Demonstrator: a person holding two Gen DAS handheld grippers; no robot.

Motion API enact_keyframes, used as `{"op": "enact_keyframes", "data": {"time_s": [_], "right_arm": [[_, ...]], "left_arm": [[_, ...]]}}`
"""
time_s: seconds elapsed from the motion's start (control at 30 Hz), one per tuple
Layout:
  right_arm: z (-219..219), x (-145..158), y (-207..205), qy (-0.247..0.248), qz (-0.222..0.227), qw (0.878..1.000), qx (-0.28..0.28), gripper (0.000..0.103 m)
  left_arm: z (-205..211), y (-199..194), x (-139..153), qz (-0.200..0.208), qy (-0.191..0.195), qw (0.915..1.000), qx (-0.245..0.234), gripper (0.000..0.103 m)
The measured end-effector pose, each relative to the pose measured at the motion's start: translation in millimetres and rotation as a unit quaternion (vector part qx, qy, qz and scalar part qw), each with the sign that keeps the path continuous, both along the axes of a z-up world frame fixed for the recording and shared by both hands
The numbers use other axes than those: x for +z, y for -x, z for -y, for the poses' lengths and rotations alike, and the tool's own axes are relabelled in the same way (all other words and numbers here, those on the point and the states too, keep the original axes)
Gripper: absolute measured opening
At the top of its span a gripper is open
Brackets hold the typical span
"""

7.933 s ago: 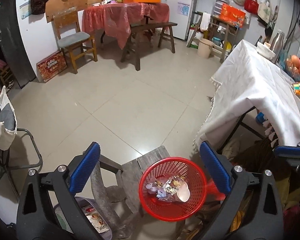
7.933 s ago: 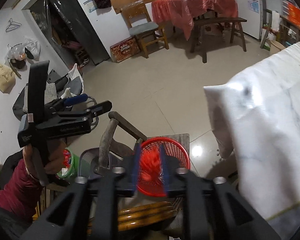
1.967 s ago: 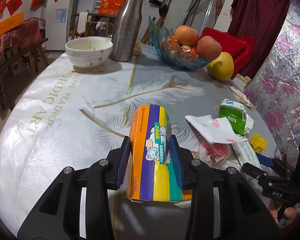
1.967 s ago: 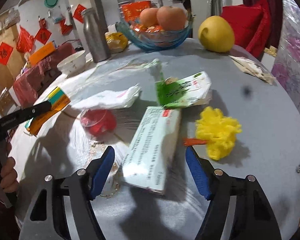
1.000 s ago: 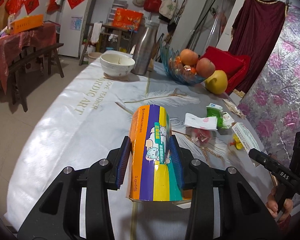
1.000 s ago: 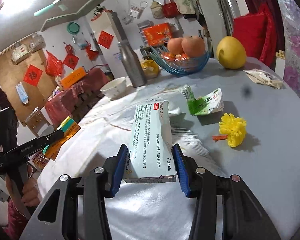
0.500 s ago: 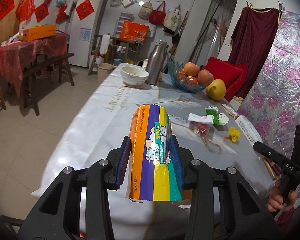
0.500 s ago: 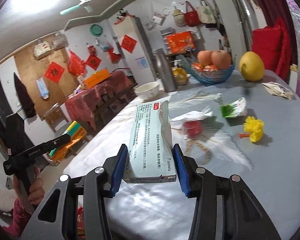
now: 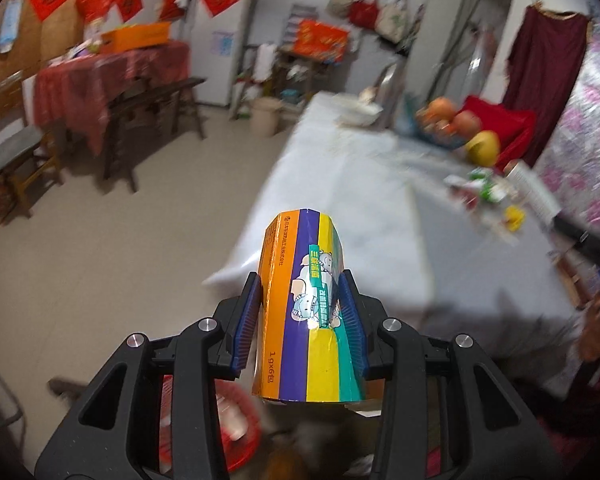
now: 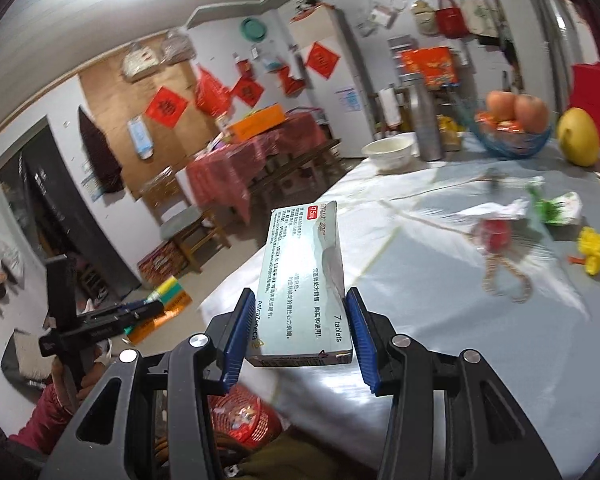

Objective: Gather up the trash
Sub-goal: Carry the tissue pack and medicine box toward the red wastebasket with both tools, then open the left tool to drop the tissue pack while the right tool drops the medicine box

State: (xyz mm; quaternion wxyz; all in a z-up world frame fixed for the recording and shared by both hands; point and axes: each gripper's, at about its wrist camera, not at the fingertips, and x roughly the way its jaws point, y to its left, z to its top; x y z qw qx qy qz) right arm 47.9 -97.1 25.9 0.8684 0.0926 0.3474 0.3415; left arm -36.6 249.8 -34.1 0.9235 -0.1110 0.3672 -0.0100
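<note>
Change since a second ago: both views have swung off the tabletop toward the floor; the red plastic mesh basket (image 9: 236,432) now shows at the bottom of both views, below the grippers.
Left gripper (image 9: 300,320): jaws clenched on the striped orange, purple, yellow and green carton (image 9: 304,304), carried clear of the table.
Right gripper (image 10: 298,328): jaws clamped on the pale grey-green tablet box (image 10: 304,280), likewise lifted off.
Meaning for task: judged as the carry-to-bin stage; both items are still to be dropped in.
Remaining litter: white crumpled wrapper (image 10: 496,210), green-and-white pack (image 10: 560,206), yellow tuft (image 10: 594,254), red scrap (image 10: 496,232), all lying on the cloth.
Surface: white feather-print tablecloth (image 10: 420,280), draped over the edge.
Room: tiled floor (image 9: 100,240); blue glass fruit bowl (image 10: 512,136); steel flask (image 10: 424,124); red-covered side table (image 9: 100,76).
</note>
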Motion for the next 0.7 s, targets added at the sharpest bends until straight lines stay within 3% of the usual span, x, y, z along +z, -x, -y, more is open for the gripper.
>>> {"op": "enact_keyframes", "data": {"time_s": [0.2, 0.37, 0.4, 0.43, 0.5, 0.7], "right_arm": [[-56.1, -1.8, 15.8, 0.019, -0.02, 0.998, 0.055, 0.046], [-99.4, -2.9, 32.9, 0.045, -0.024, 0.995, 0.091, 0.046], [-105.9, -3.2, 35.0, 0.048, -0.027, 0.994, 0.096, 0.046], [-112.8, -4.6, 37.1, 0.05, -0.031, 0.993, 0.104, 0.046], [-126.1, -8.7, 38.9, 0.056, -0.04, 0.991, 0.116, 0.046], [-161.2, -23.3, 45.6, 0.076, -0.062, 0.984, 0.149, 0.046]], "left_arm": [[-56.7, 31.6, -61.2, -0.07, 0.015, 0.9961, 0.051, 0.04], [-80.1, 39.7, -110.7, -0.122, 0.036, 0.9901, 0.061, 0.043], [-82.5, 40.8, -120.8, -0.133, 0.035, 0.9884, 0.065, 0.049], [-85.4, 41.9, -127.6, -0.14, 0.036, 0.9872, 0.068, 0.065], [-89.9, 44.6, -138.0, -0.148, 0.04, 0.985, 0.079, 0.079], [-106.1, 55.6, -134.5, -0.136, 0.037, 0.9853, 0.097, 0.083]]}}
